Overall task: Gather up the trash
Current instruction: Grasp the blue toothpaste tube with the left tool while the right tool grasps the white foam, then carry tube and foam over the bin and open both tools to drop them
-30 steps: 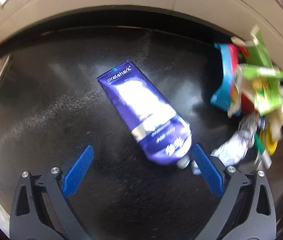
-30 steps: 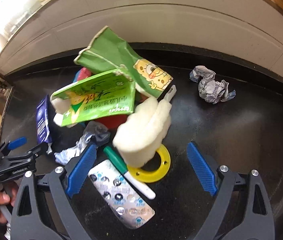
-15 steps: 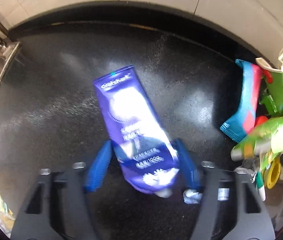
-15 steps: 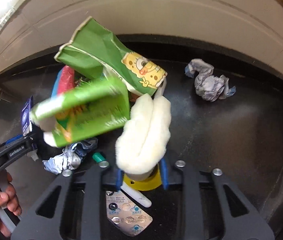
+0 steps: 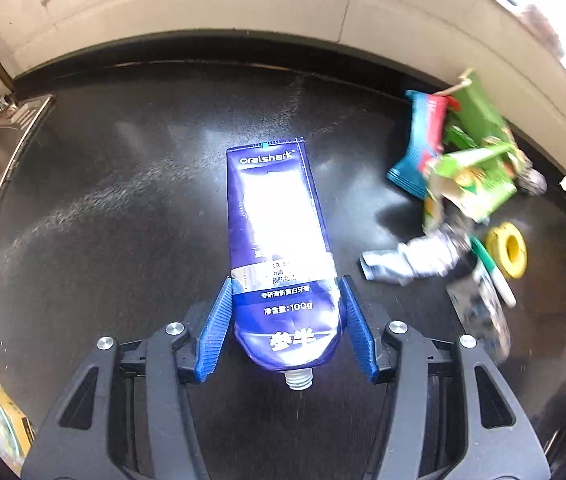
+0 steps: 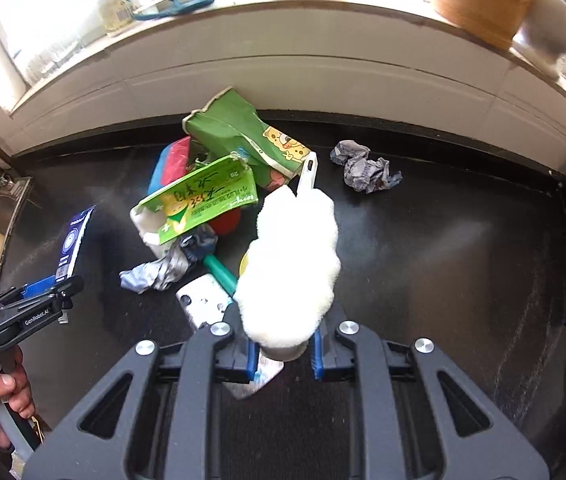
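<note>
Between the left gripper (image 5: 286, 326) jaws, closed onto its sides, sits the blue toothpaste tube (image 5: 279, 240), cap end nearest; green packets (image 5: 479, 168) lie far right on the table (image 5: 123, 200)

From the right wrist, the right gripper (image 6: 283, 356) clamps a white sponge brush (image 6: 295, 256); crumpled paper (image 6: 365, 170) and wrappers remain, so collecting looks barely started

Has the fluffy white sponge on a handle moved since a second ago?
Yes. The fluffy white sponge, now clamped in the right tongs, has lifted off the yellow ring, hiding most of it.
</note>
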A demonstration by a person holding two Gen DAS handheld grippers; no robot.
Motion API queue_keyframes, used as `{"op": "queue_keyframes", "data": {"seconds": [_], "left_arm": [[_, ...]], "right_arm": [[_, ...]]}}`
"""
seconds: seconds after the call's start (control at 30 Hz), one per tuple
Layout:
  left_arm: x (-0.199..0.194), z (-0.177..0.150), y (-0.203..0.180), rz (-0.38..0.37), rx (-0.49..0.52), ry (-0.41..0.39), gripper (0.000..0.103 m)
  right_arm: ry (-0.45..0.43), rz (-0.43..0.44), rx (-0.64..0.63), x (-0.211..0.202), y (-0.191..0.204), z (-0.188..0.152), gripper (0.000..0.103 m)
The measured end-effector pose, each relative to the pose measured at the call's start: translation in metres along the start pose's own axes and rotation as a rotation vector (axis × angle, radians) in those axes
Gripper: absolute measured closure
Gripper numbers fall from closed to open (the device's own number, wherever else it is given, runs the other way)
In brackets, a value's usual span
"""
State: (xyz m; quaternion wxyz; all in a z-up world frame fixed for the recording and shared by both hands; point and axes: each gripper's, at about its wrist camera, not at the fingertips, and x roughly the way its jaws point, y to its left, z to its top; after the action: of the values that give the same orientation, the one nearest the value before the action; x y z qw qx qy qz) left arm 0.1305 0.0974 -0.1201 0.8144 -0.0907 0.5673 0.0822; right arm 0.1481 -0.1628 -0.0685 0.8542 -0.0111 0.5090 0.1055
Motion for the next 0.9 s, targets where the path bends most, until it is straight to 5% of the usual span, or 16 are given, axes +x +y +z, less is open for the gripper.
{"op": "queue_keyframes", "data": {"seconds": [0.27, 0.57, 0.9], "left_arm": [[-0.029, -0.049, 0.004, -0.001, 0.039, -0.029, 0.05], [-0.058, -0.085, 0.01, 0.01, 0.04, -0.068, 0.05], [-0.105, -0.118, 0.07, 0.079, -0.061, -0.151, 0.05]], "right_arm": [[-0.017, 0.043, -0.029, -0.032, 0.009, -0.054, 0.083], [-0.02, 0.068, -0.08, -0.043, 0.031, -0.076, 0.083], [0.004, 0.231, -0.322, -0.035, 0.139, -0.076, 0.083]]}}
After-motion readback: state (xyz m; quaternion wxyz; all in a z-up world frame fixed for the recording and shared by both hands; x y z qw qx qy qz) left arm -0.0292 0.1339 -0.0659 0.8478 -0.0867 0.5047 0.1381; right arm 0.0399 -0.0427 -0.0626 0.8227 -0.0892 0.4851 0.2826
